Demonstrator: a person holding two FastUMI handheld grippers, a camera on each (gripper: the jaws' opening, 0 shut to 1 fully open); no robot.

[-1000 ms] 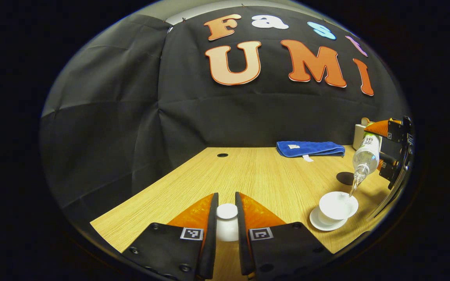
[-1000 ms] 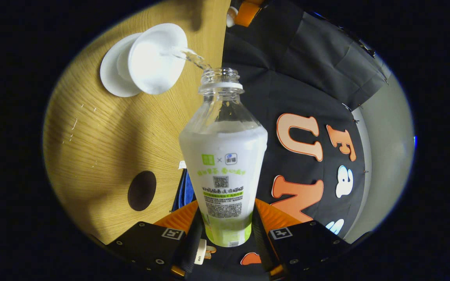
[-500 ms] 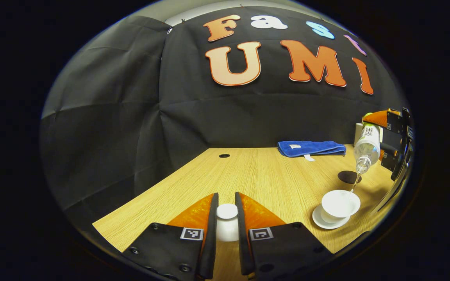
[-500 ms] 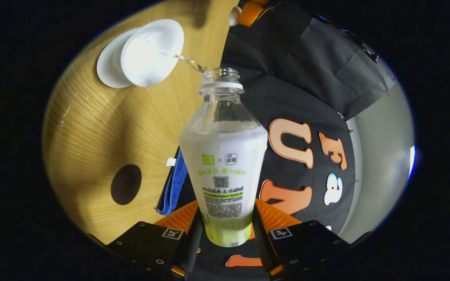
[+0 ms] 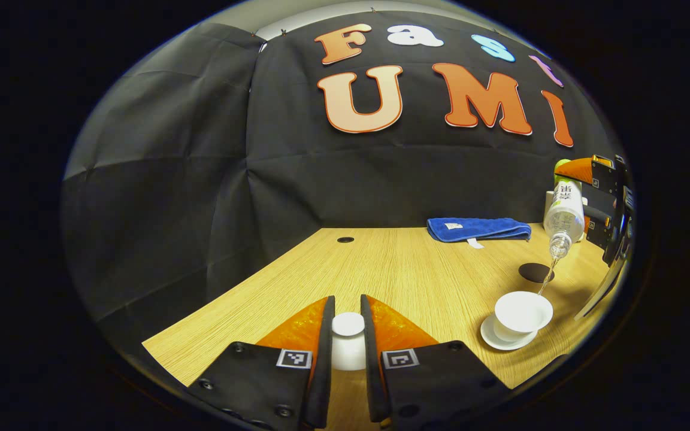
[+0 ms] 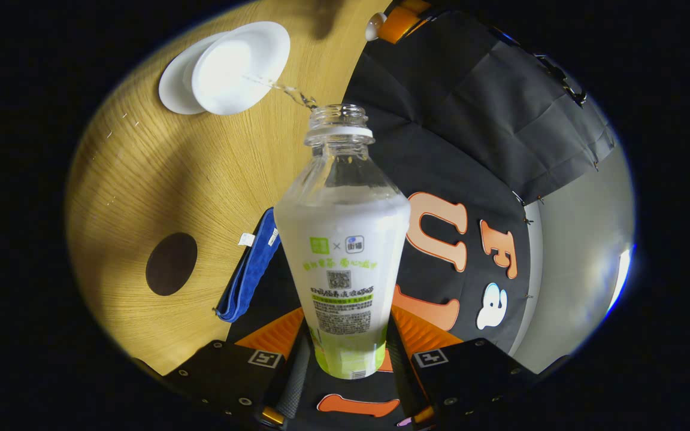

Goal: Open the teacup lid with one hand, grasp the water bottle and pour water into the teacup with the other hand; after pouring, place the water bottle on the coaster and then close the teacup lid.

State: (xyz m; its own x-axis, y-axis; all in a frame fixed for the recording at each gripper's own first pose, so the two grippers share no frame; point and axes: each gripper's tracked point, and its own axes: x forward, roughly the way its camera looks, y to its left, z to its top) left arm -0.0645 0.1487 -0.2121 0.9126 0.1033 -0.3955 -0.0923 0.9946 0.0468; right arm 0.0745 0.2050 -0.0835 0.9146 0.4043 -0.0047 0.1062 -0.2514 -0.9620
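Here we pour across the worktop (image 5: pixel 381 263), where the teacup (image 5: pixel 521 312) sits open on its saucer (image 5: pixel 504 341), well apart from the dark coaster (image 5: pixel 535 272). Our right tool (image 6: pixel 345 359) pinches the water bottle (image 6: pixel 342 257) low on its body. Its long axis is tipped, mouth down toward the cup, and a thin stream reaches the cup. We judge it best to keep that stream thin and centred, easing upright before the cup brims. Our left tool (image 5: pixel 348 347) pinches the lid (image 5: pixel 348 324), held aside over the worktop.
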